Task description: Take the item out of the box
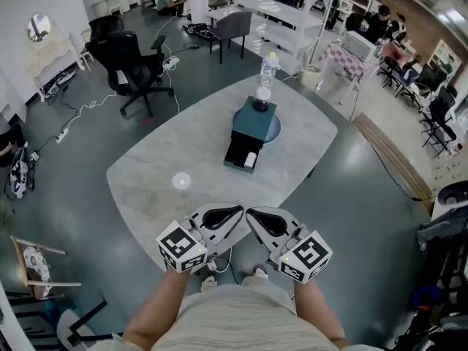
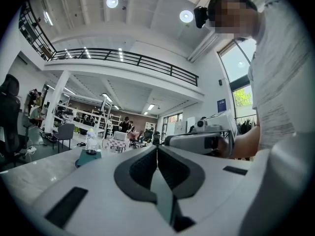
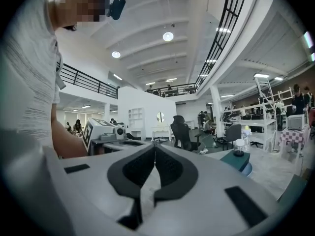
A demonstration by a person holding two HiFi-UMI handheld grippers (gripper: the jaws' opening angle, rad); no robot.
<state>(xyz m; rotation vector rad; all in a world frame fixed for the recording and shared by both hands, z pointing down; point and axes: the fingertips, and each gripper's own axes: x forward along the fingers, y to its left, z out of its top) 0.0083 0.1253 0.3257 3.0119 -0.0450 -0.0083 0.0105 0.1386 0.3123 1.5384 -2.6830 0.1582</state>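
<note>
- The item [image 1: 251, 159] is a small white thing lying in the open drawer of the teal box [image 1: 254, 123]. It is too small for me to say what it is, and neither gripper view shows it.
- The drawer is pulled out toward me. Its inside is dark, and that one white thing is all I can make out in it.
- The box sits mid-table on a round blue plate [image 1: 276, 130], which is mostly hidden beneath it.
- A small jar [image 1: 261, 104] with a white lid stands on top of the box. I cannot tell what it holds.
- Just behind the box stands a clear bottle [image 1: 268, 69], upright near the far edge of the table [image 1: 161, 196].
- My left gripper [image 1: 232, 213] and right gripper [image 1: 257, 216] hover level at the near edge of the table, well apart from the box, with their tips close together.
- In the left gripper view the fingers [image 2: 147, 166] are pressed together with nothing between them.
- In the right gripper view the fingers [image 3: 167, 168] are likewise closed and empty.
- Each gripper's own body cuts off most of the table in its view. The box shows small and far off to one side.
</note>
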